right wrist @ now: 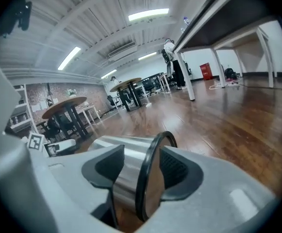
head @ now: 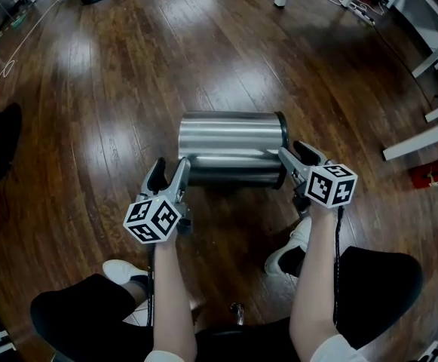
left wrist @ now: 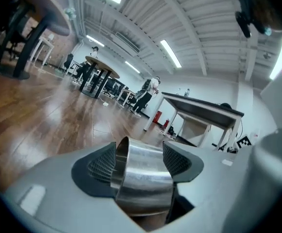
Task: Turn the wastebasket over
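Brushed-steel cylindrical wastebasket (head: 230,138) lies on side, mid wooden floor (head: 113,74). My left tool (head: 169,170) released, straddling bare steel end (left wrist: 141,178). Right tool (head: 292,151) released, astride black rim (right wrist: 143,164). I judge shell light, stiff, slick, roll-prone; take hold at rims.

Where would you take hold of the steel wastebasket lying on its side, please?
I'd grip the end rims, coming in from each end. The wastebasket lies on its side, too wide to span, while its black-ringed rim sits between the right gripper's open jaws.
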`<state>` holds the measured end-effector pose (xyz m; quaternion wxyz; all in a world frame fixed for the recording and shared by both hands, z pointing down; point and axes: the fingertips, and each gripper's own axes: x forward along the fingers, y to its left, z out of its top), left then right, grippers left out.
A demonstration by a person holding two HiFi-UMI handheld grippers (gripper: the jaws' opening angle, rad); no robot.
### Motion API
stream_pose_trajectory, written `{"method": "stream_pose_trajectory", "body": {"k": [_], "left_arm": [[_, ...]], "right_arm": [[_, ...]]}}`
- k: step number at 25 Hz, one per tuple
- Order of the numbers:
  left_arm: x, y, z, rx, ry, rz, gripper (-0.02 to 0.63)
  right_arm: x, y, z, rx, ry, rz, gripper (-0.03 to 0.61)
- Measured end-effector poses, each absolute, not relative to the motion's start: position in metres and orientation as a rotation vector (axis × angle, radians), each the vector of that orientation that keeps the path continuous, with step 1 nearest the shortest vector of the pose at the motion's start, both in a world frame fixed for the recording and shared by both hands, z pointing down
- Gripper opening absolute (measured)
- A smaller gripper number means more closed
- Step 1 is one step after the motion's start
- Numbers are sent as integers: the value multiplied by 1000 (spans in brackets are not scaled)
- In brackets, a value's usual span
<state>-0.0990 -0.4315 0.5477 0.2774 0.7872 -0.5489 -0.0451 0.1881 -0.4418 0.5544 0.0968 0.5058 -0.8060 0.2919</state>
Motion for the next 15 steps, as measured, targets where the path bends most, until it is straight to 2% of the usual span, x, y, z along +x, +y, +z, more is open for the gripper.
{"method": "stream_pose_trajectory", "body": {"k": [4, 7, 15], "left_arm": [[-101, -443, 572, 2061, -1419, -163, 350], [-102, -450, 590, 2018, -1346, -178, 347], [-84, -451, 606, 2046, -1083, -149, 206]], "right_arm": [[186, -440, 552, 1488, -2359, 838, 209], [190, -440, 558, 1491, -2314, 823, 209], [192, -433, 570, 1452, -2311, 859, 207]]}}
